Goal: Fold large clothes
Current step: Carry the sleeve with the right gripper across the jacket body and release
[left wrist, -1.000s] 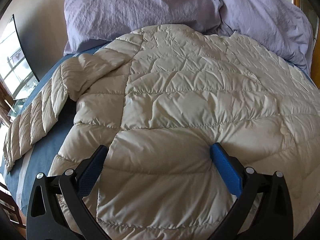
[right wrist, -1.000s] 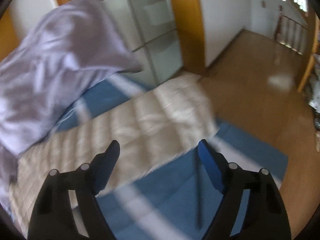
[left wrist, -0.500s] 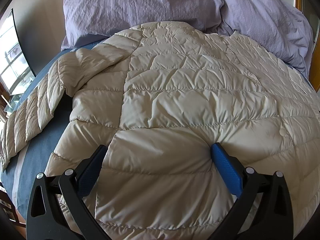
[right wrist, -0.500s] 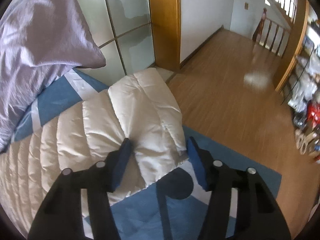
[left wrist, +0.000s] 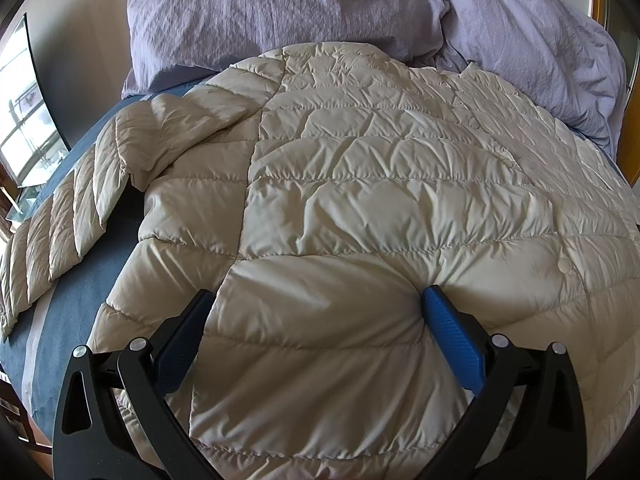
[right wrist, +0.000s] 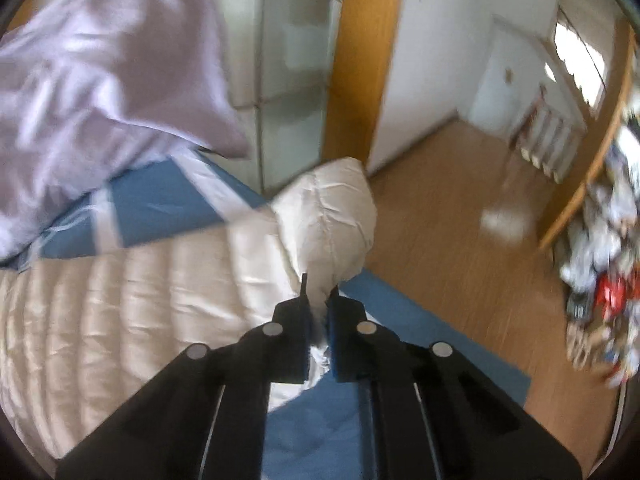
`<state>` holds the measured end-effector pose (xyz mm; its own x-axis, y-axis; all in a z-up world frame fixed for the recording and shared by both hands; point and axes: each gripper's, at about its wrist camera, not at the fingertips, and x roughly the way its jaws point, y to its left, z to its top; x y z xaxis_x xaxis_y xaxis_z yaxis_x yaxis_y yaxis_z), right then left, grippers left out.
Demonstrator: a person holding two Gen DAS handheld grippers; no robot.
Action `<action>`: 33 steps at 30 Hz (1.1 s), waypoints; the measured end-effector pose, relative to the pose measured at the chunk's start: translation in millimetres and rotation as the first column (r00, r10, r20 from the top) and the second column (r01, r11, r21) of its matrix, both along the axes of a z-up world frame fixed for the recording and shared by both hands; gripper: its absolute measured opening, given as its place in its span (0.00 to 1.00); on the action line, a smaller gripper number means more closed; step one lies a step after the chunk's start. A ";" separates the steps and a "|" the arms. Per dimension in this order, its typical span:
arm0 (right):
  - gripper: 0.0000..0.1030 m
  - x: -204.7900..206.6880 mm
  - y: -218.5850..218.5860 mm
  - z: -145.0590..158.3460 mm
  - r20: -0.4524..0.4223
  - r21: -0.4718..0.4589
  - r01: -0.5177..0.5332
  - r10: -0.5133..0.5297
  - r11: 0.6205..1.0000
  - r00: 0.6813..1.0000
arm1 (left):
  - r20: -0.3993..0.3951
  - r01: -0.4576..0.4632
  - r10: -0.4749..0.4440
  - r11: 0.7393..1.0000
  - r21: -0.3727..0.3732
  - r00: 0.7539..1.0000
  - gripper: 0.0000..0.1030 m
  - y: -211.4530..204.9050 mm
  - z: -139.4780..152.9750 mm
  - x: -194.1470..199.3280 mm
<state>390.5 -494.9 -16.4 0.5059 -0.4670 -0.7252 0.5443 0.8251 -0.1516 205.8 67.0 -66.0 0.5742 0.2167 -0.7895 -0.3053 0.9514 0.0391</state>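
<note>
- Where it lies spread across the bed point(left wrist: 68, 312), the jacket point(left wrist: 360, 208) shows as a puffy cream quilted coat, its shell smooth with a soft sheen and stitched into horizontal padded bands.
- A vertical seam runs down its body, and fine wrinkles fan out across the panels; a small round snap sits near the right side.
- One sleeve point(left wrist: 60, 232) stretches out to the left over the bed, its narrow padded ribs lying flat.
- The bed's cover is blue with paler stripes, a flat woven cloth.
- Behind the jacket lie crumpled lilac pillows point(left wrist: 280, 12), matte and finely creased.
- The left claw point(left wrist: 316, 312) is spread wide, its blue textured pads resting on the jacket's lower body and dimpling the padding, with a broad swell of fabric between them.
- The right claw point(right wrist: 319, 300) is pressed together, pinching the cuff end of the other sleeve point(right wrist: 328, 220), which bunches up into a rounded, creased lump above the tips at the bed's edge.
- Beyond the bed is a glossy wooden floor point(right wrist: 440, 248); this view is blurred.
</note>
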 end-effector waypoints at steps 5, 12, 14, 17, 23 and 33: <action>0.07 13.5 74.3 26.4 0.038 -0.011 -0.196 0.197 0.980 0.980 | 0.000 0.000 0.000 1.000 -0.001 1.000 0.99 0.5 0.5 -0.1; 0.07 32.2 205.2 17.3 0.000 0.109 -0.462 0.465 0.880 0.885 | 0.000 0.001 -0.001 1.000 -0.005 1.000 0.99 -0.1 0.5 0.2; 0.07 31.9 241.7 9.9 -0.020 0.136 -0.522 0.529 0.842 0.849 | 0.000 0.000 0.000 1.000 -0.006 1.000 0.99 -0.4 0.3 0.2; 0.07 28.0 288.6 1.5 -0.032 0.163 -0.590 0.602 0.791 0.798 | -0.001 0.000 0.000 1.000 -0.005 1.000 0.99 0.5 0.4 0.2; 0.07 11.2 369.6 -1.3 0.007 0.250 -0.697 0.718 0.672 0.696 | -0.001 0.001 -0.001 1.000 -0.008 1.000 0.99 0.4 0.4 0.5; 0.08 -3.7 442.5 -3.0 0.038 0.325 -0.768 0.804 0.551 0.593 | -0.002 0.001 -0.001 1.000 -0.009 1.000 0.99 0.5 0.7 0.7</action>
